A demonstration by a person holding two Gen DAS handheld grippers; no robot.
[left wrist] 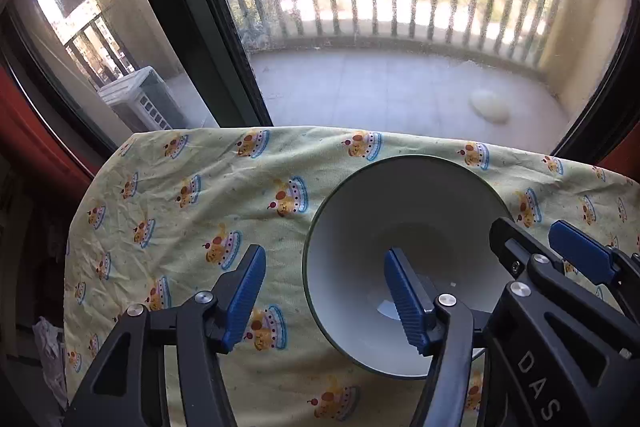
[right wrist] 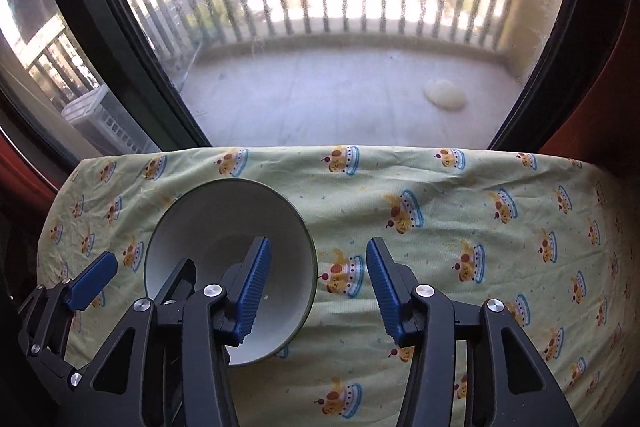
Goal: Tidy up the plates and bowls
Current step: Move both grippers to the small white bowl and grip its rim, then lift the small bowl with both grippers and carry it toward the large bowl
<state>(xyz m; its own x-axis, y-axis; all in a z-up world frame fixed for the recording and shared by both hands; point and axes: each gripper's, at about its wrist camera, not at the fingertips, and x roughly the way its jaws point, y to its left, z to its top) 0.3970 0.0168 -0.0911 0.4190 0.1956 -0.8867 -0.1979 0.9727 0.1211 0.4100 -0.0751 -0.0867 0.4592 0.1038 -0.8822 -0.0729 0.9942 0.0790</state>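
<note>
A white bowl with a dark green rim stands upright on the yellow cartoon-print tablecloth. My left gripper is open: its right finger hangs over the bowl's inside, its left finger over the cloth, straddling the bowl's left rim. In the right wrist view the bowl sits at the left; my right gripper is open, its left finger over the bowl's inside, its right finger over the cloth. The right gripper also shows in the left wrist view at the right.
The table's far edge runs along a large window with a dark frame; a balcony with railings lies beyond. A red wall is at the left. The cloth's edges drop off at left and right.
</note>
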